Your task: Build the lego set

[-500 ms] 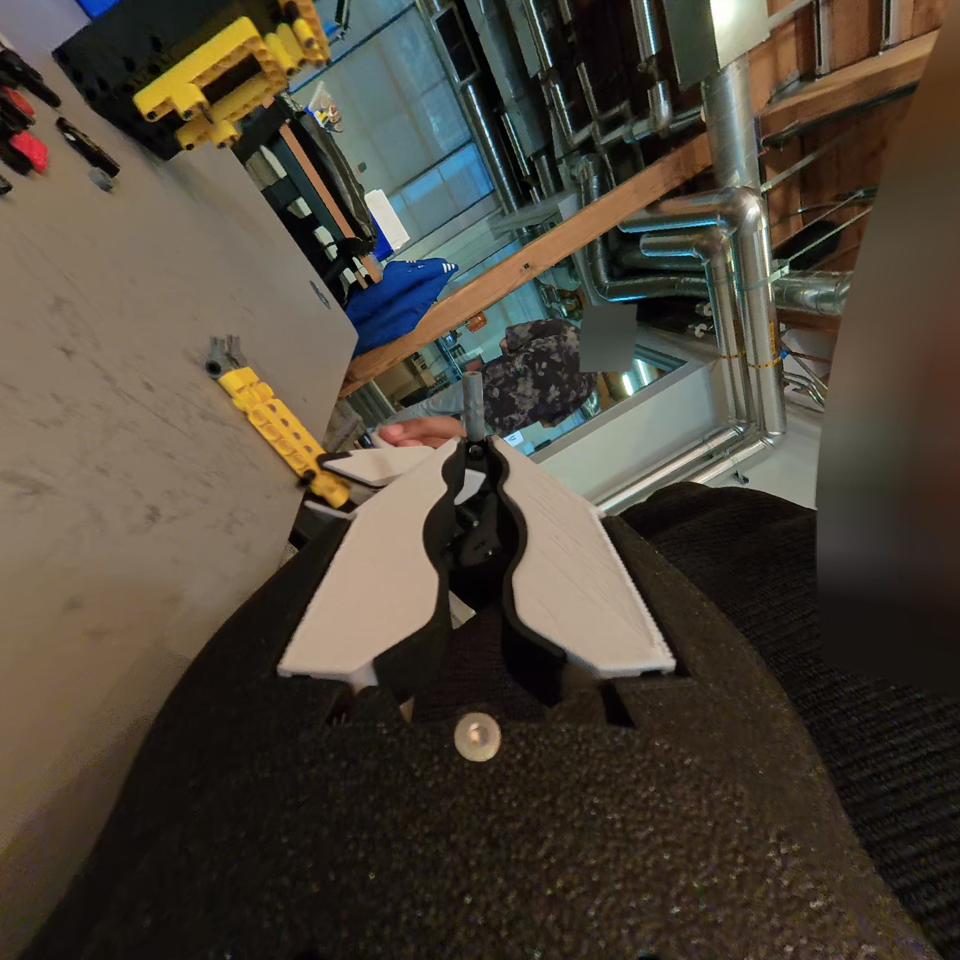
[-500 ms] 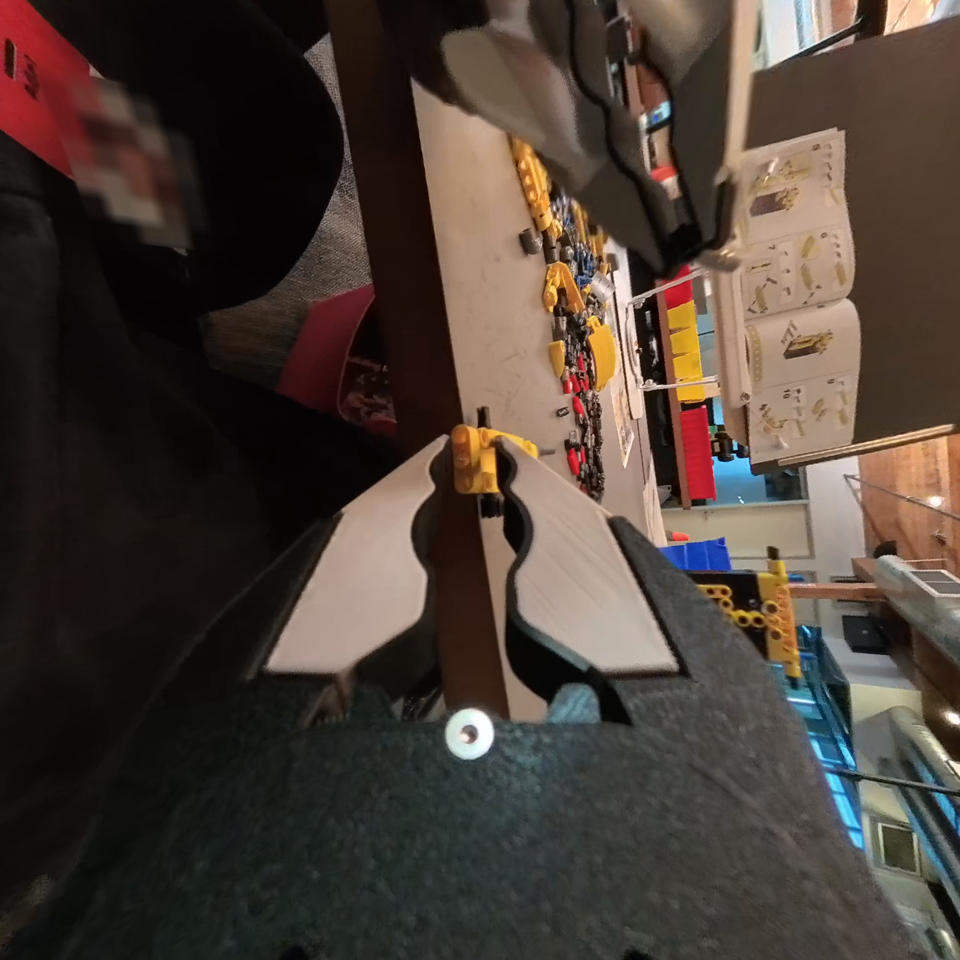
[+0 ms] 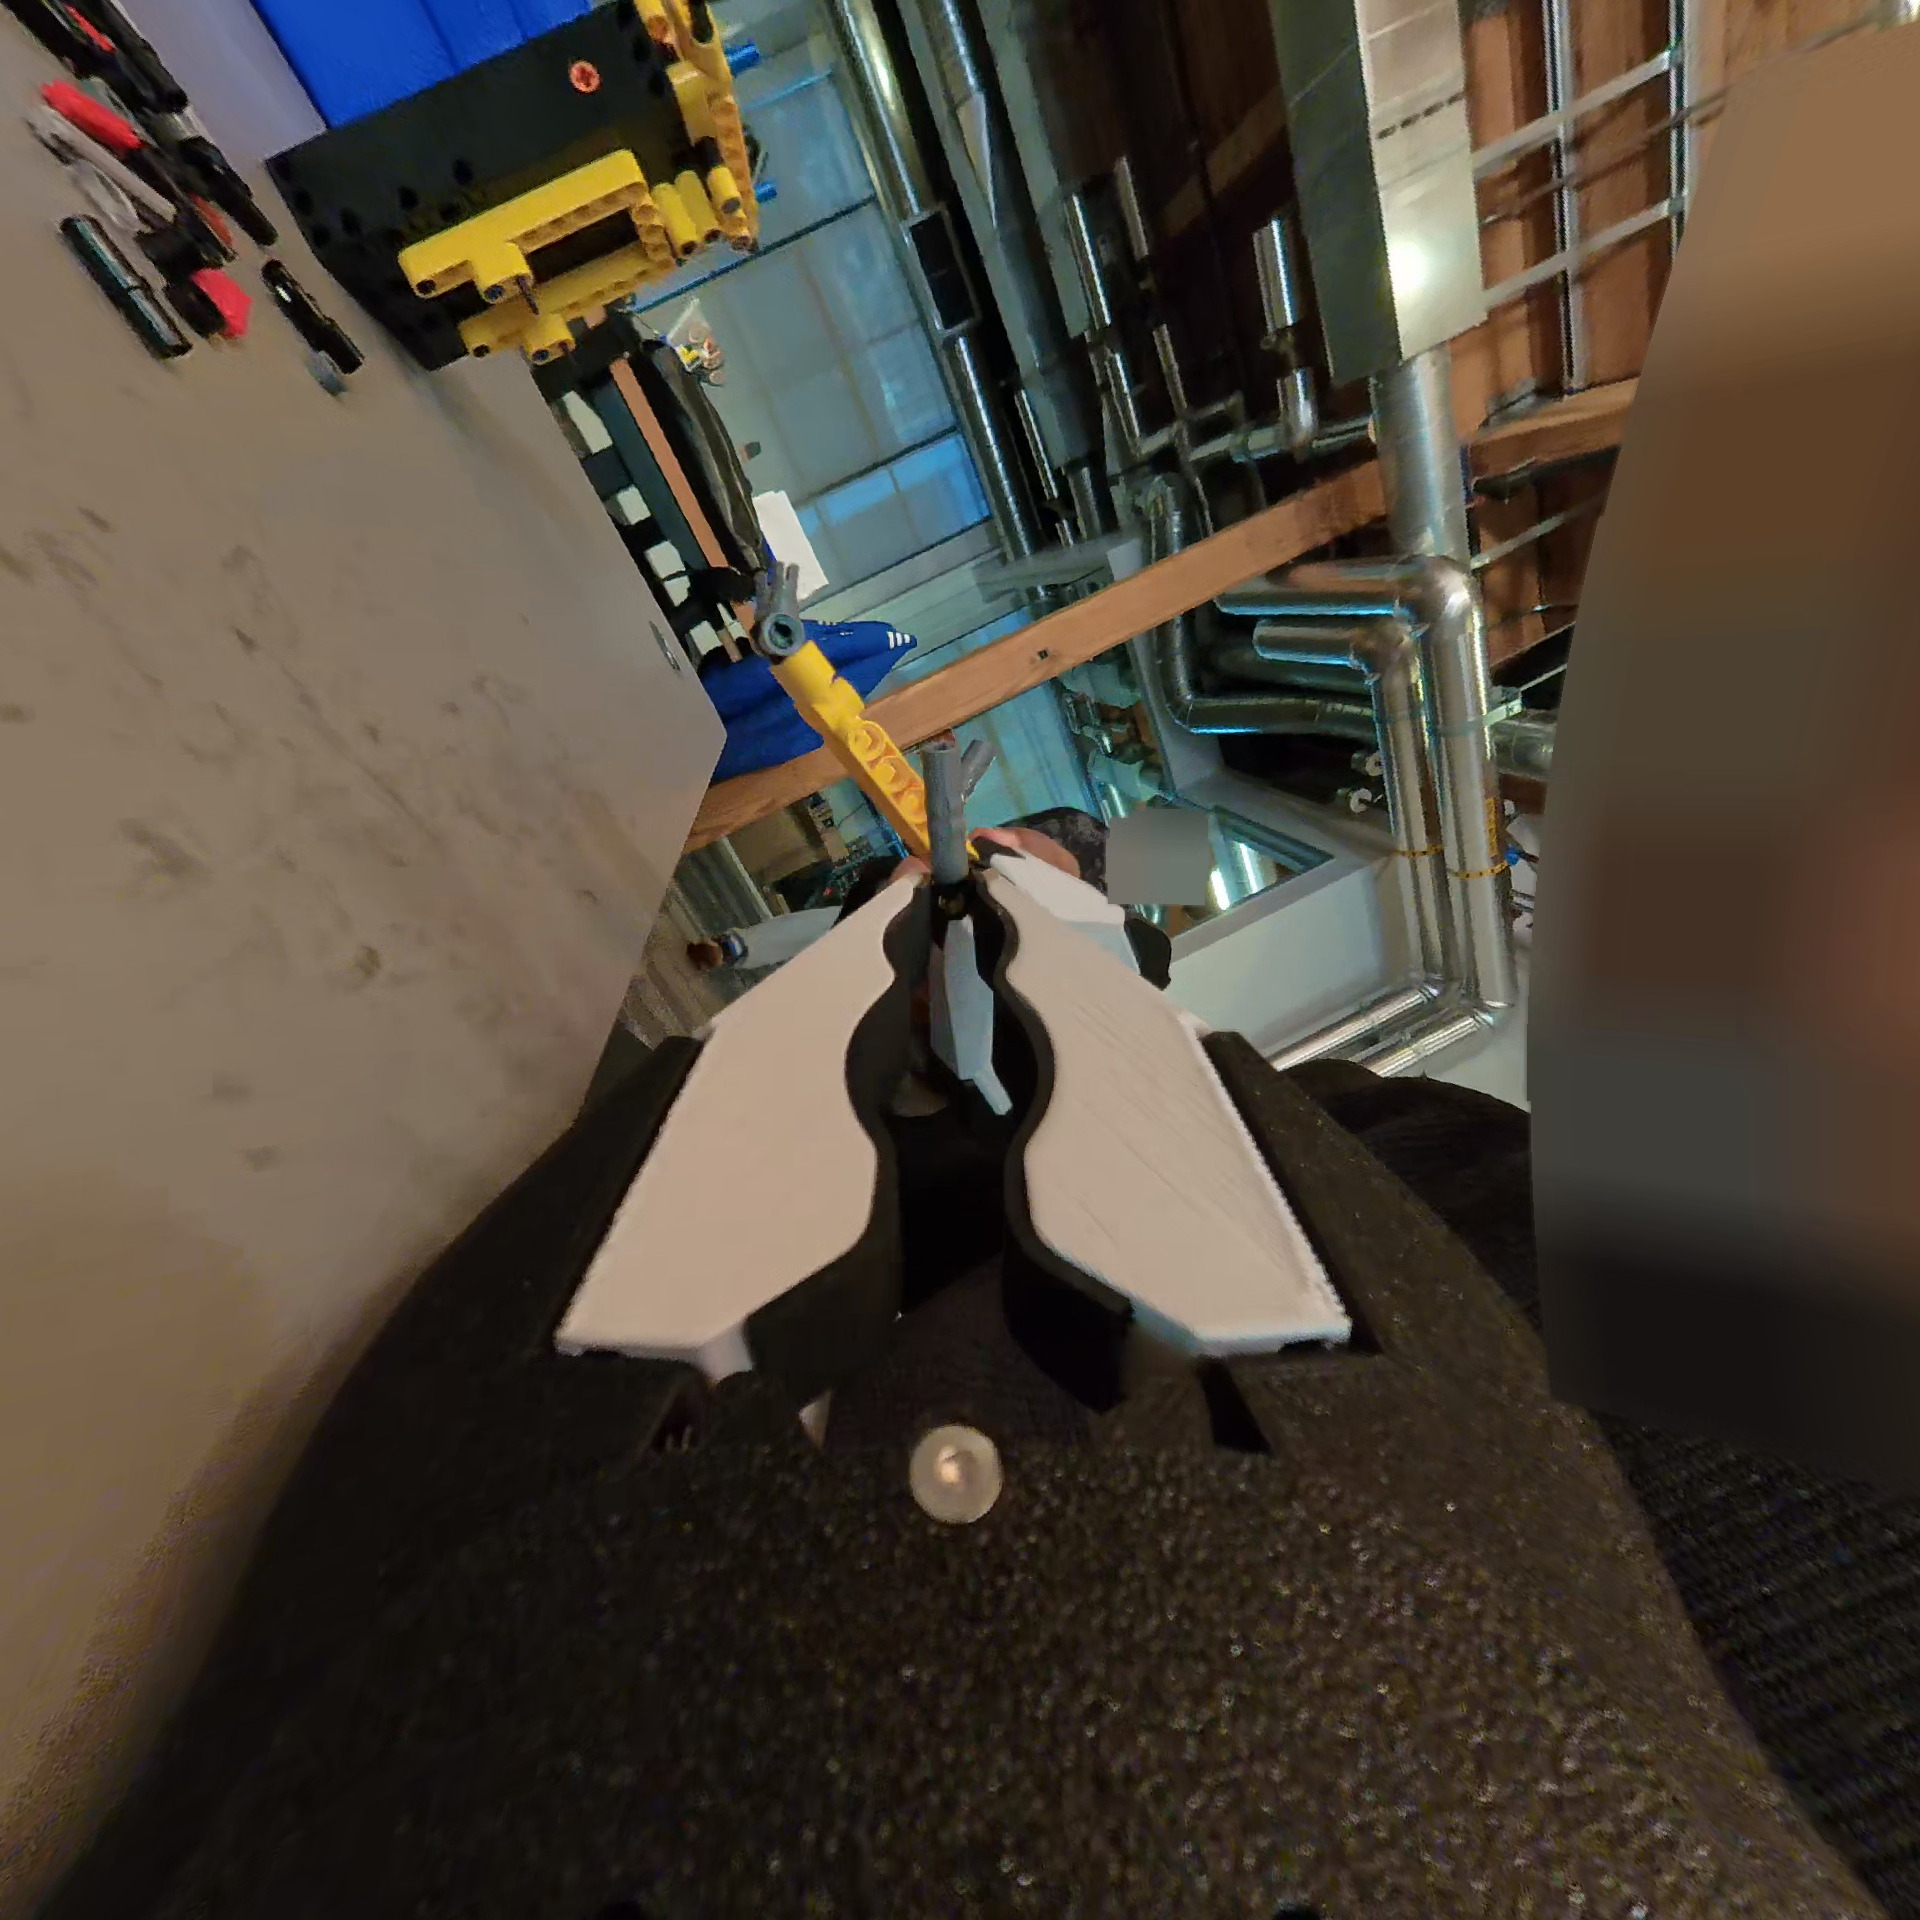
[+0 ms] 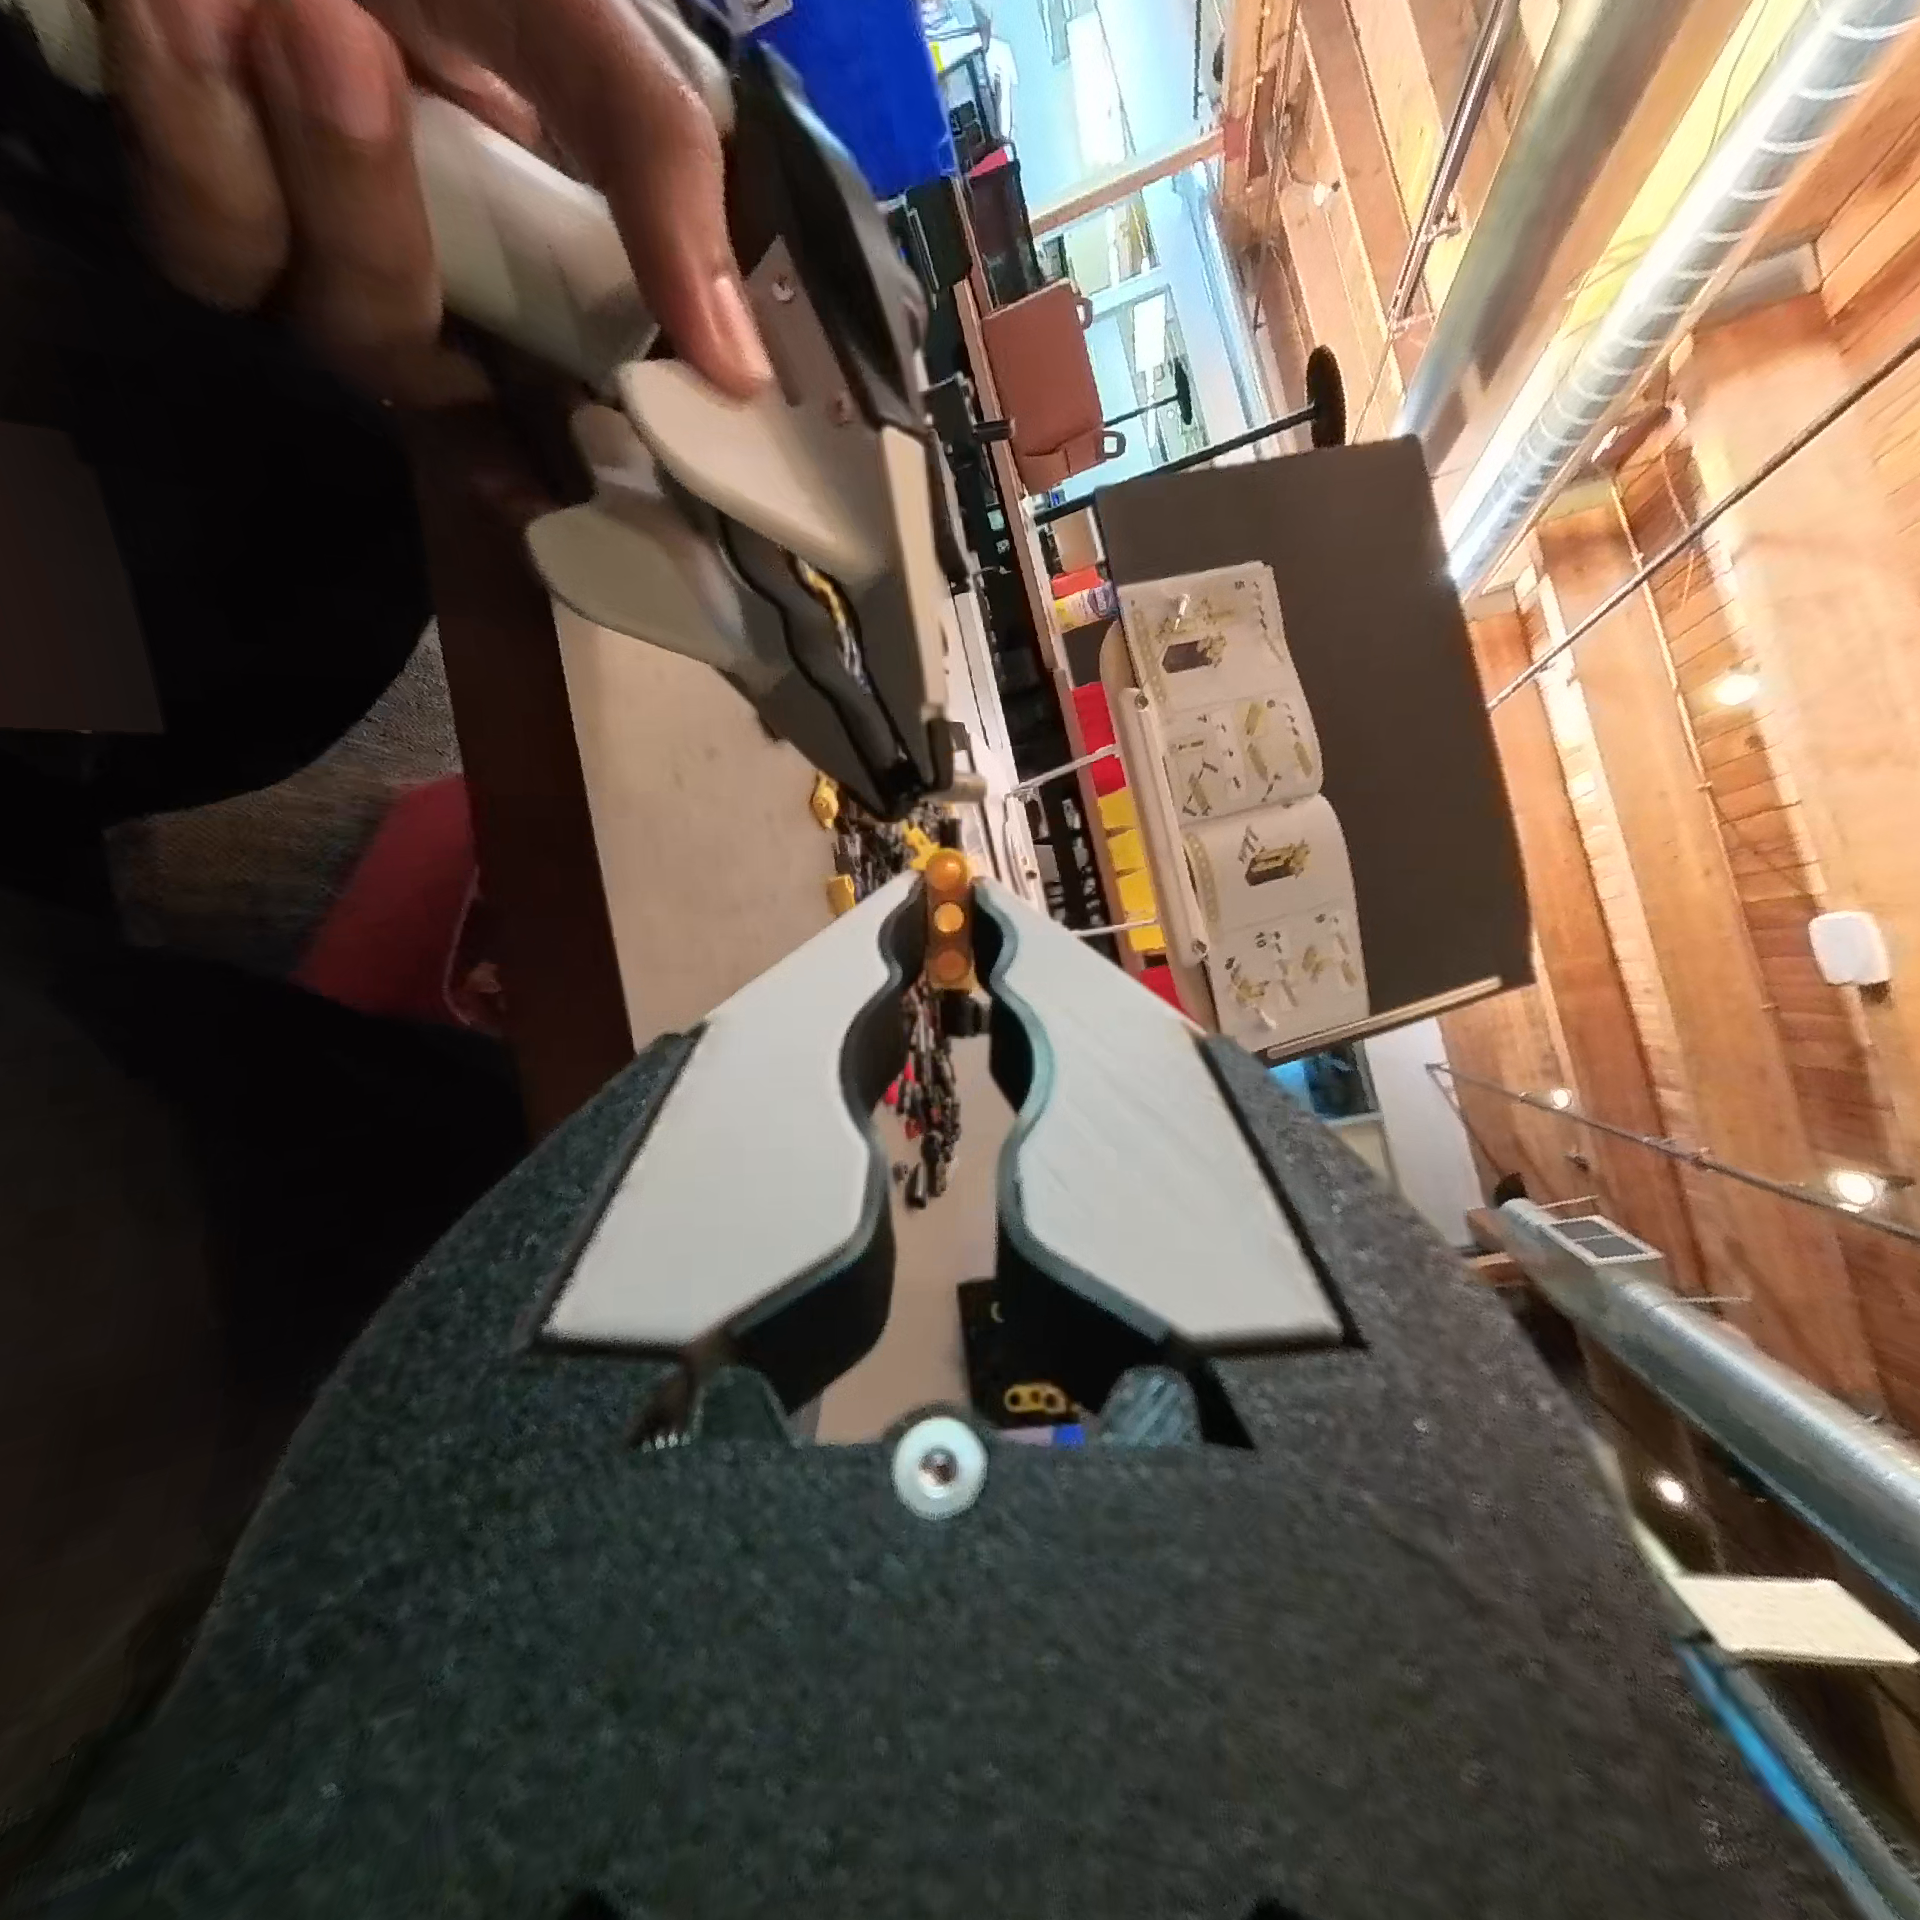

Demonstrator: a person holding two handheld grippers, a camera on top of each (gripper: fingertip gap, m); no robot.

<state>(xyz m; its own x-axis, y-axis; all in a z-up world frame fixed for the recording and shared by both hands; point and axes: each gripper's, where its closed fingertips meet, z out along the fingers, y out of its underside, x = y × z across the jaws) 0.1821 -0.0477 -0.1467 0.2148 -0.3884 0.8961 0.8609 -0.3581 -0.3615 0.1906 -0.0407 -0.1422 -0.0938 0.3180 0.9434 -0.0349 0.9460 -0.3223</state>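
Clearance and obstructions, both wrist views

Bare stretch of table (image 3: 260,831) beside the left gripper (image 3: 948,883); black and yellow brick assembly (image 3: 551,208) and scattered small parts (image 3: 156,260) crowd its far end; the left gripper (image 4: 810,623) hangs near the right gripper (image 4: 951,883), over a band of loose pieces (image 4: 930,1091); open booklet on a stand (image 4: 1247,790) beyond.

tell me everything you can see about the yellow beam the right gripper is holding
The yellow beam is a long, narrow plastic construction-toy piece with a row of round holes. The right gripper is shut on one end of it, pads pressing both sides. In the left wrist view it runs slantwise through the air, clear of the table, with a grey connector on its far end. The grey pin held by the left gripper sits right against it.
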